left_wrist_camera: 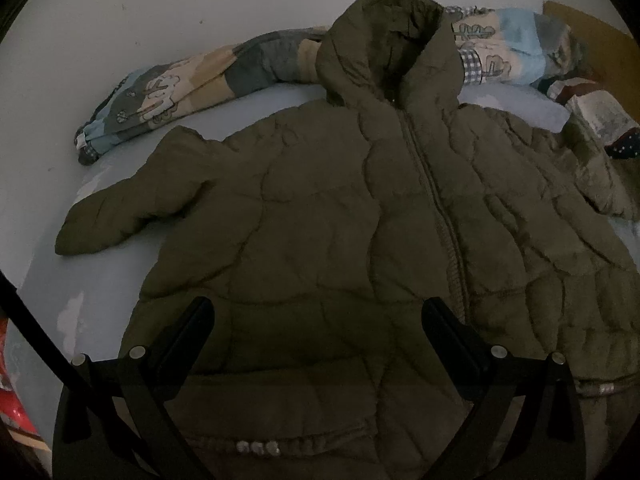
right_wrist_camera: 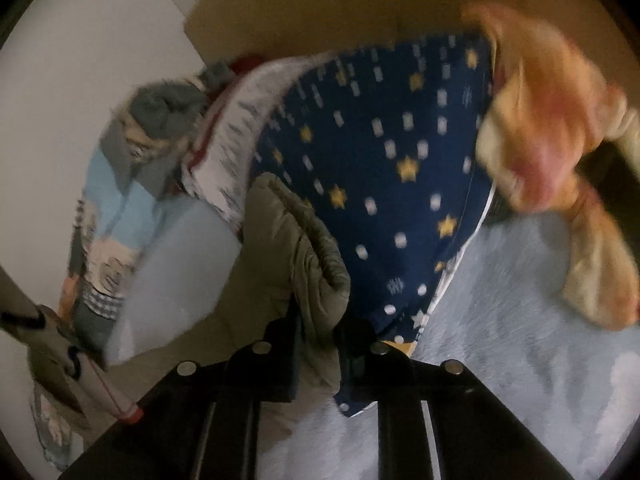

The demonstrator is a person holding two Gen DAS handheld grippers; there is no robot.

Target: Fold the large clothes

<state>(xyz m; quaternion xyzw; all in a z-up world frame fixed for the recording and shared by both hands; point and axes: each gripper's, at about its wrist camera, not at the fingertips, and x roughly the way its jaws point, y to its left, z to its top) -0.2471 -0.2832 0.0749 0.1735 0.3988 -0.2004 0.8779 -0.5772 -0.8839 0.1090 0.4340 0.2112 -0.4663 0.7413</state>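
1. Above the jacket's (left_wrist_camera: 320, 216) hem, the left hand-held gripper (left_wrist_camera: 316, 312) hovers with fingers spread wide, grasping nothing.
2. Beside the jacket's hood lies a patchwork quilt (left_wrist_camera: 160, 92).
3. At the jacket's sleeve (right_wrist_camera: 296, 256), the right hand-held gripper (right_wrist_camera: 320, 336) is clenched on the cuff, near a star-print pillow (right_wrist_camera: 400, 168).
4. The jacket lies flat, zipped, on the bed (left_wrist_camera: 60, 280).

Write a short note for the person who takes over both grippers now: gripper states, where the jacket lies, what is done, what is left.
Left gripper: open, empty, above the hem of the olive jacket.
Right gripper: shut on the jacket's sleeve, beside the star-print pillow.
Jacket lies spread on the blue bed sheet, front up and zipped, hood toward the wall.
Done: no fold visible. Left: all folding, probably this sleeve first.
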